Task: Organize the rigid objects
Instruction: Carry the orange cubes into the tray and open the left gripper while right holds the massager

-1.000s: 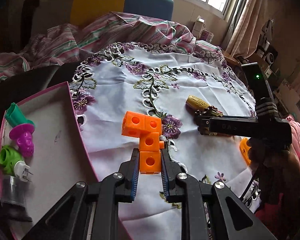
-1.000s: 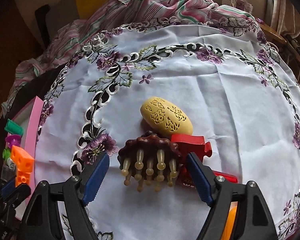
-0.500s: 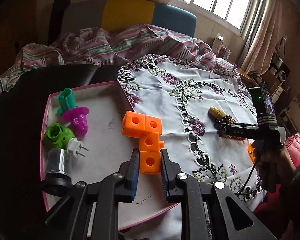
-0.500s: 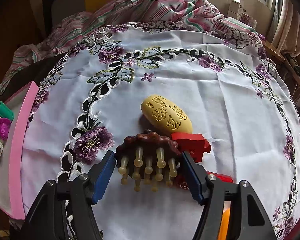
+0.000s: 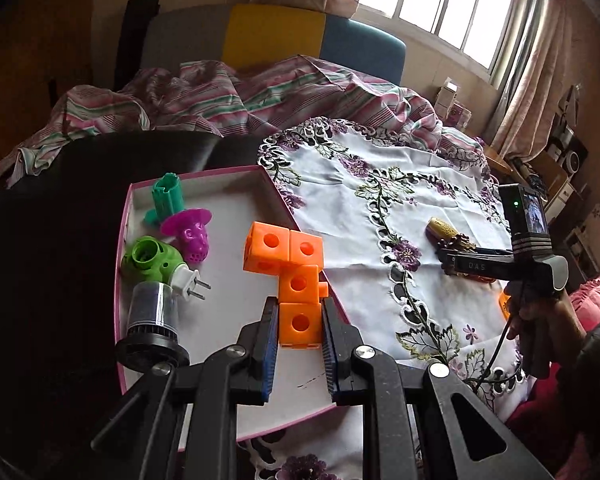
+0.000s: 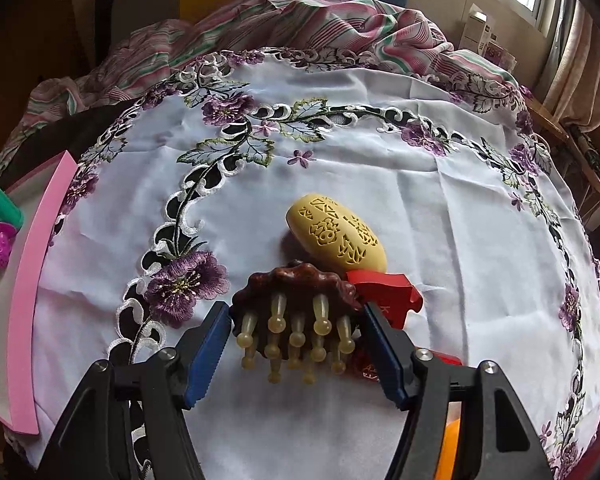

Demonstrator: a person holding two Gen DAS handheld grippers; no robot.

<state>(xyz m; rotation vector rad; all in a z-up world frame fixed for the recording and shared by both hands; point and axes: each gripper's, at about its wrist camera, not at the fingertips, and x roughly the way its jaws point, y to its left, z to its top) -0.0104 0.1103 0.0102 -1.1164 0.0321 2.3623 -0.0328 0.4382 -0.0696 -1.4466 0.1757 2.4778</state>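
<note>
- Views differ in what they catch: the left wrist camera takes in the whole pink-rimmed tray (image 5: 126, 240) with the teal piece (image 5: 166, 197), magenta strainer-like piece (image 5: 190, 232), green plug adapter (image 5: 156, 260) and a clear-and-black cylinder (image 5: 150, 328); the right wrist camera shows only the tray's pink edge (image 6: 36, 280) at 9 o'clock, with those pieces cut off at the frame border.
- Only the right wrist view shows the brown massage comb (image 6: 296, 312) clearly, with the yellow carved oval (image 6: 338, 236) at its 1 o'clock, touching or nearly so, and a red block (image 6: 388, 294) just beside it at 3 o'clock.
- From the left camera the right gripper (image 5: 452, 258) appears at 3 o'clock, small and far off, so the comb there is hard to make out.
- White embroidered tablecloth (image 6: 340, 140) with purple flowers covers the table; a striped blanket (image 5: 240, 92) lies heaped behind it at 12 o'clock, below a window with curtains.
- Left gripper (image 5: 300, 344): fingers close together, clamped on the bottom cube of the orange linked cubes (image 5: 288, 264), held over the tray's right part.
- Right gripper (image 6: 296, 344): fingers wide apart, flanking the comb; whether the blue pads (image 6: 206, 340) press it I can't quite tell.
</note>
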